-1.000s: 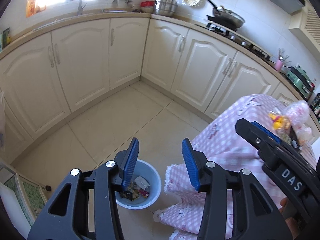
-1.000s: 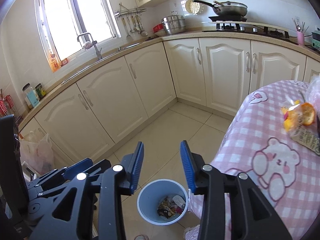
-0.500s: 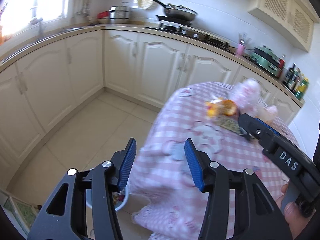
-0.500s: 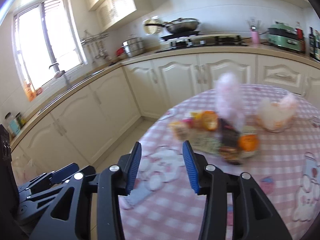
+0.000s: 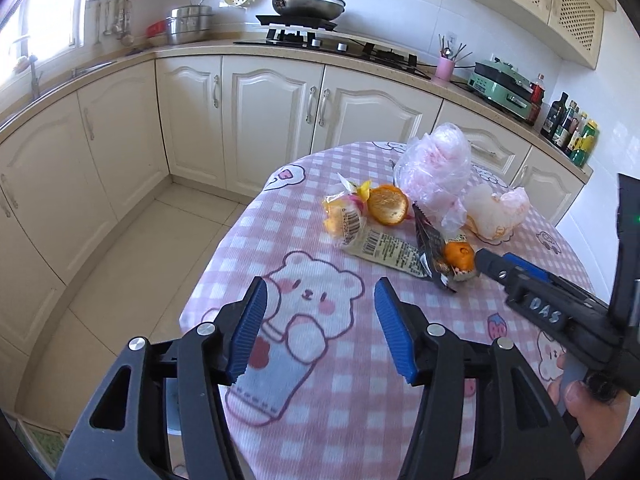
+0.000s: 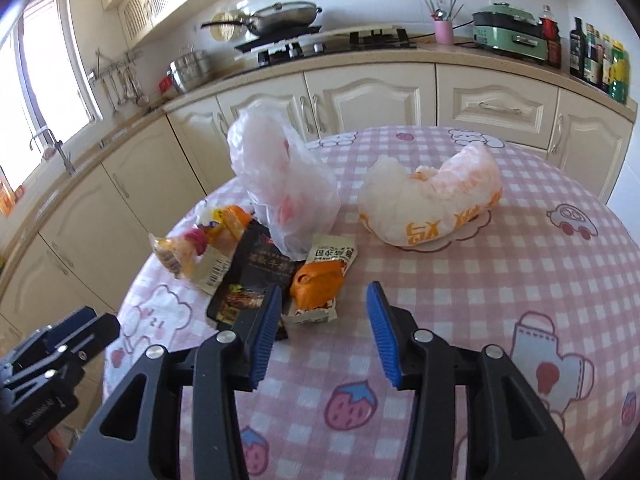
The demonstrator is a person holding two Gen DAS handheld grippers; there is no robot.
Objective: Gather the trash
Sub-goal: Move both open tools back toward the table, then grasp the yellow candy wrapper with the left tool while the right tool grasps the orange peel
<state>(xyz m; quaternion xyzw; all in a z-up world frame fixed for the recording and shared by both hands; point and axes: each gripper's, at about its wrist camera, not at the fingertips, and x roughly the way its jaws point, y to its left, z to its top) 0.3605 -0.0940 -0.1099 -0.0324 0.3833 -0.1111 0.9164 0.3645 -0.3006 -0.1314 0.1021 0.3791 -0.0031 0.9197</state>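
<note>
- The right tongs [image 6: 322, 334] hang over the counter [image 6: 500, 280], which wears a pink checked cloth, with blue pads apart and nothing between them.
- Just ahead of them lies an orange wrapper [image 6: 320, 286], touching a black snack packet [image 6: 256, 276].
- A clear wrapper with orange pieces [image 6: 192, 252] lies at the left end of the pile.
- A crumpled clear plastic bag [image 6: 280, 176] stands upright behind the packets.
- A white bag with orange print [image 6: 432, 204] lies apart to the right.
- The left tongs [image 6: 56, 344] show at the lower left edge.

Round table [image 5: 320, 420] in pink checked cloth, bearing crumpled plastic bags [image 6: 280, 176], snack wrappers [image 6: 320, 284], orange peel [image 5: 387, 205].
</note>
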